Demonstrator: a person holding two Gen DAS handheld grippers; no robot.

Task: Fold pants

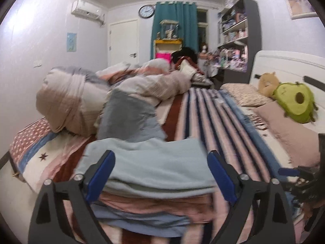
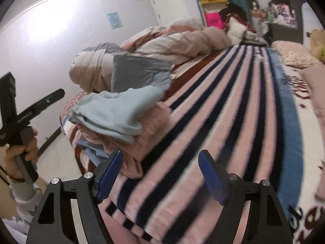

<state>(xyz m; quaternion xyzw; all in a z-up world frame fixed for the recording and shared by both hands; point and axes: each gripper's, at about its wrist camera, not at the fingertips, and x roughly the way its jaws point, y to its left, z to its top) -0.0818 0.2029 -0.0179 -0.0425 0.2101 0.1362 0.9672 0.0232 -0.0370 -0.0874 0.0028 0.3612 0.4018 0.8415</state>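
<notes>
While the folded pants (image 1: 146,162) are lying on top of a stack of clothes (image 1: 150,209) at the bed's (image 1: 30,140) near left corner, both tongs are standing released.

In the right wrist view, a hand (image 2: 22,152) at far left is gripping the left tool's handle. The left tongs (image 1: 160,174) are gaping wide around the pale blue pants without pressing them. A bundled quilt (image 1: 71,101) is lying behind the stack. Further right, the right tongs (image 2: 160,174) are hanging empty over the striped blanket (image 2: 223,111), just beside the stack.
</notes>
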